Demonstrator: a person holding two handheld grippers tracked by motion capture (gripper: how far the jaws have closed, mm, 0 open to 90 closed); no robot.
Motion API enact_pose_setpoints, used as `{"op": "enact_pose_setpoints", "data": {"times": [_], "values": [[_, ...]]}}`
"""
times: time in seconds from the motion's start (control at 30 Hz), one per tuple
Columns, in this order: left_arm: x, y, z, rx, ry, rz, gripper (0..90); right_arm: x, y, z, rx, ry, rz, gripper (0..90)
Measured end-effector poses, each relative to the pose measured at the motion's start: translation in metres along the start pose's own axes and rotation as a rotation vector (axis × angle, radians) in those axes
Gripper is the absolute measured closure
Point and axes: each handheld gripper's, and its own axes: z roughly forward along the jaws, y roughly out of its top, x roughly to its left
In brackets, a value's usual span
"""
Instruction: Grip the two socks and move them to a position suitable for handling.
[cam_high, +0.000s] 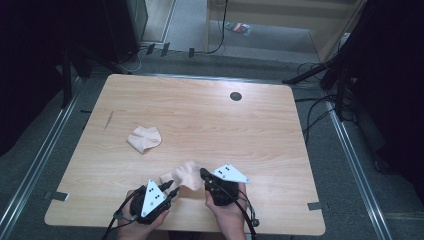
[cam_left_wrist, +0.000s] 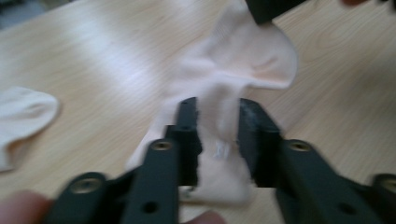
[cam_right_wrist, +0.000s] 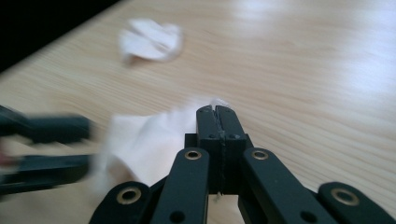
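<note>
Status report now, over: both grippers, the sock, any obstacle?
Right gripper shut on near sock. Left gripper open, jaws astride its other end. Second sock lies apart on table; nothing blocking.

Table (cam_high: 200, 120) pale wood-grain, smooth, slight sheen; socks (cam_left_wrist: 243, 60) soft pale cloth; tongs (cam_right_wrist: 215, 126) matt black.
</note>
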Motion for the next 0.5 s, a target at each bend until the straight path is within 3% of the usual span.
{"op": "enact_pose_setpoints", "data": {"times": [0.03,0.07,0.1,0.13,0.17,0.2,0.23,0.27,0.3,0.33,0.4,0.47,0.5], "values": [[0.0,0.0,0.0,0.0,0.0,0.0,60.0,0.0,0.0,0.0,0.0,0.0,0.0,90.0],[0.007,0.0,0.001,-0.006,-0.047,-0.051,54.5,-0.013,-0.007,0.001,0.03,-0.048,0.001,90.0],[0.007,0.0,0.001,-0.006,-0.047,-0.051,50.4,-0.013,-0.007,0.001,0.03,-0.048,0.001,90.0],[0.011,-0.001,0.001,-0.009,-0.072,-0.081,49.0,-0.022,-0.01,0.0,0.042,-0.079,-0.008,90.0],[0.015,-0.002,0.002,-0.008,-0.085,-0.108,49.0,-0.022,-0.01,0.0,0.042,-0.079,-0.008,90.0],[0.023,-0.005,0.004,0.011,-0.071,-0.151,48.8,-0.03,-0.013,-0.002,0.059,-0.1,-0.009,90.0],[0.023,-0.005,0.004,0.011,-0.071,-0.151,48.8,-0.03,-0.013,-0.002,0.059,-0.1,-0.009,90.0],[0.032,-0.009,0.008,0.04,-0.069,-0.218,48.9,-0.035,-0.015,-0.004,0.063,-0.104,0.01,90.0],[0.032,-0.009,0.008,0.04,-0.069,-0.218,49.0,-0.035,-0.015,-0.004,0.063,-0.104,0.01,90.0],[0.036,-0.011,0.011,0.057,-0.07,-0.264,49.0,-0.037,-0.016,-0.005,0.066,-0.096,0.023,90.0],[0.045,-0.013,0.017,0.076,-0.106,-0.35,50.8,-0.04,-0.019,-0.007,0.069,-0.079,0.029,90.0],[0.048,-0.012,0.023,0.066,-0.157,-0.403,50.9,-0.039,-0.021,-0.008,0.073,-0.069,0.038,90.0],[0.048,-0.012,0.023,0.066,-0.157,-0.403,50.4,-0.039,-0.021,-0.008,0.073,-0.069,0.038,90.0]]}}
